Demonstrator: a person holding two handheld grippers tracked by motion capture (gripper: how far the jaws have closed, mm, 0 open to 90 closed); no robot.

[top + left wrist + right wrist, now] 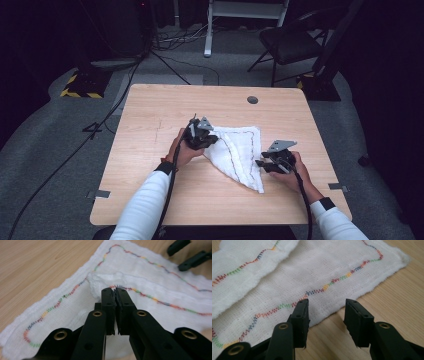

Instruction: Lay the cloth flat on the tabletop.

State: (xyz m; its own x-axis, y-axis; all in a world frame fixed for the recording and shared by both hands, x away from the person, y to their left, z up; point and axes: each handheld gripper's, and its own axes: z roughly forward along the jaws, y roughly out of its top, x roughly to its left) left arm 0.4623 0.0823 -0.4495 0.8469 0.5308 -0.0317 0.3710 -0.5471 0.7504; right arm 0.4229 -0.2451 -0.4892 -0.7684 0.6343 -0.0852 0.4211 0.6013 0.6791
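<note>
A white cloth (pixel 240 155) with a wavy multicoloured stitch line lies partly folded on the wooden table (pixel 150 150). My left gripper (pixel 211 141) sits at the cloth's left side. In the left gripper view its jaws stand together at a puckered fold edge of the cloth (pixel 150 277), and the left gripper (pixel 115 293) is shut on that edge. My right gripper (pixel 260 163) hovers at the cloth's right edge. In the right gripper view, the right gripper (pixel 327 312) is open over the border of the cloth (pixel 324 270), gripping nothing. The right gripper (pixel 187 253) also appears far off in the left gripper view.
A round cable hole (pixel 252 99) sits near the table's far edge. Beyond the table stand a dark chair (pixel 292 42) and a yellow-and-black striped base (pixel 80 85), with cables across the grey floor. Bare tabletop lies left of and in front of the cloth.
</note>
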